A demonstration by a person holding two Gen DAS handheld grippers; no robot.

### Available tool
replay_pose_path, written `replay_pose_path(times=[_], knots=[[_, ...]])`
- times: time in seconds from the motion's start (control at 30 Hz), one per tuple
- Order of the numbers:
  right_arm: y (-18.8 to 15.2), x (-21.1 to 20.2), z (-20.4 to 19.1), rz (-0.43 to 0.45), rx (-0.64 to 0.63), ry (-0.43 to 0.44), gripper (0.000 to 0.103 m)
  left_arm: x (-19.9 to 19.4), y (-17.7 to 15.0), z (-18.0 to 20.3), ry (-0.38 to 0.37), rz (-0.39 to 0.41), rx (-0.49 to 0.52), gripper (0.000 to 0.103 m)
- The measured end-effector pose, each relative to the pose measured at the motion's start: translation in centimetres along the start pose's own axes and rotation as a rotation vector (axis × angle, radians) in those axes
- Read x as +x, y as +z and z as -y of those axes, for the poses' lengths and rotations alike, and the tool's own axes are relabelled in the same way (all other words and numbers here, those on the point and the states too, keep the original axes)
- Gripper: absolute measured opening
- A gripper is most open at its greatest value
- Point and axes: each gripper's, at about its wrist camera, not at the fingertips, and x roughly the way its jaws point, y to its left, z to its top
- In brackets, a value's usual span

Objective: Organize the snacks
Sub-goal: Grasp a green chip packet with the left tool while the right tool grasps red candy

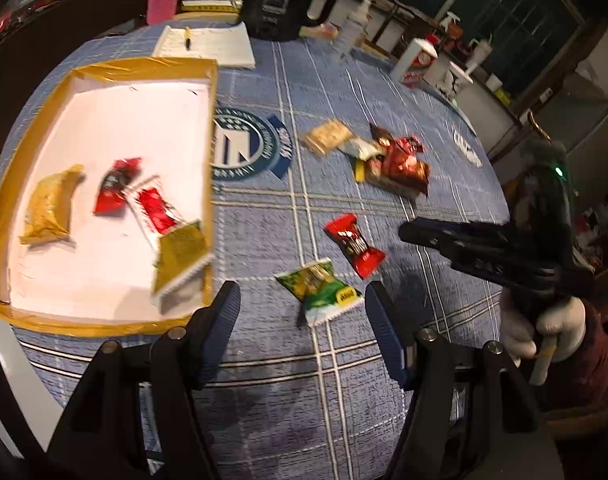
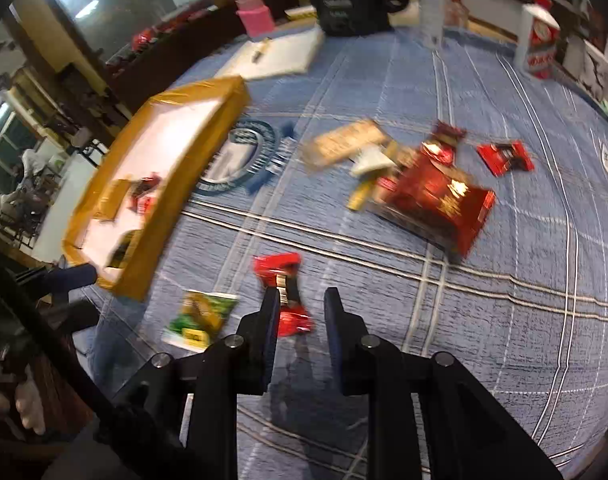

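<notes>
Yellow tray [image 1: 104, 66] has four snacks. Green pack [image 1: 322, 294], red pack [image 2: 282, 292], pile [image 2: 424, 188] wait on worktop [image 1: 384, 400]. My left fingers [image 1: 302, 308] wide, empty. My right fingers [image 2: 300, 312] narrow, empty.

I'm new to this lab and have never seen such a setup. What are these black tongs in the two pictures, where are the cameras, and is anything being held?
No robot here: a person holds a pair of tongs in each hand, with a wide-angle camera mounted on each, looking along its fingers. One picture looks out from the left tongs, the other from the right tongs. Below is a blue checked tablecloth with a yellow-rimmed tray already holding four snack packets. Loose on the cloth lie a green packet, a red packet and a small pile of snacks. Both tongs stand apart and empty; the right ones hover near the red packet.
</notes>
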Motion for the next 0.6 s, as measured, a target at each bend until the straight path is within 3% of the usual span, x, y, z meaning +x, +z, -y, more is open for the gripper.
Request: replay_pose_path(times=[0.33, 0.6], knots=[[1.0, 5.0, -3.1, -0.056, -0.122, -0.003, 0.024, 2.8, -1.3, 1.3, 0.025, -0.045, -0.039, 0.066], [-0.5, 4.7, -2.5, -0.060, -0.138, -0.030, 0.022, 4.4, -1.2, 1.9, 0.025, -0.054, -0.059, 0.066]])
